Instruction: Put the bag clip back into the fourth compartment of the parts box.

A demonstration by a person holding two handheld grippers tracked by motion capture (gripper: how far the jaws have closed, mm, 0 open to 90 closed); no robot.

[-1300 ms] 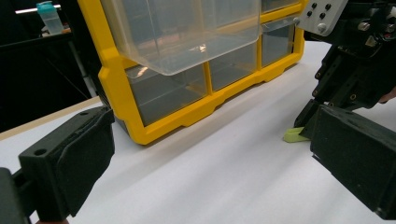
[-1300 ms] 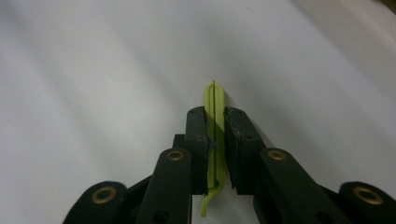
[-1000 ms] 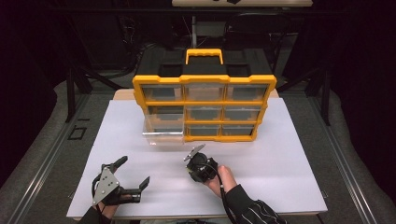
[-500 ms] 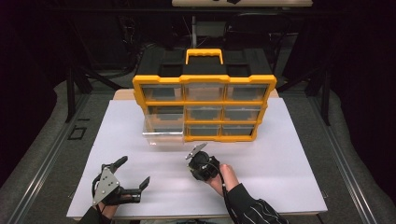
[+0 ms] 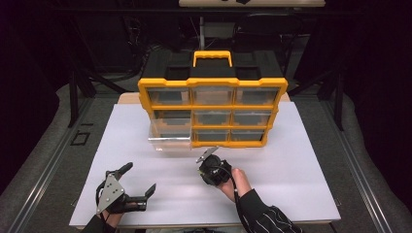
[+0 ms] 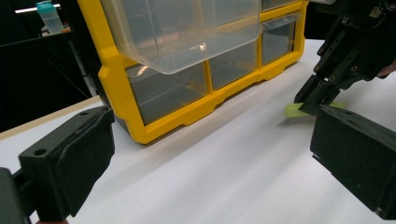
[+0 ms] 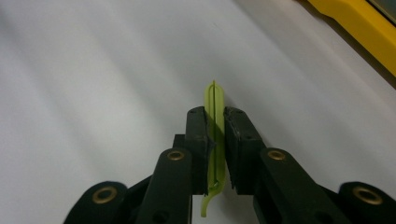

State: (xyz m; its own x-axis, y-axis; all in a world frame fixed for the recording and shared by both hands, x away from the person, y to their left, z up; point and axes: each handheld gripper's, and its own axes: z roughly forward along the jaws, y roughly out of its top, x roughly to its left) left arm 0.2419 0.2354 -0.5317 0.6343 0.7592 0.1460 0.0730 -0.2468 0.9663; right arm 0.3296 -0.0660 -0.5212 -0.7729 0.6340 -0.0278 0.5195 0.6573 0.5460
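Note:
A thin lime-green plastic strip [image 7: 214, 98] stands on edge between the pads of my right gripper [image 7: 215, 126], which is shut on it. The left gripper view has that right gripper [image 6: 314, 99] tilted down with the green strip [image 6: 293, 110] touching the white tabletop. From above, the right gripper [image 5: 213, 170] sits just in front of the yellow drawer organizer [image 5: 212, 87]. My left gripper [image 5: 140, 177] rests at the near left, open and empty, its wide-apart pads [image 6: 70, 161] framing the organizer.
A clear drawer [image 5: 170, 135] is pulled out from the organizer's middle row on the left and overhangs the white tabletop [image 5: 291, 160]. Other drawers are closed. Dark floor and stands surround the table.
The right gripper has crept slightly forward and to the right, still holding the green strip. The left gripper has stayed put.

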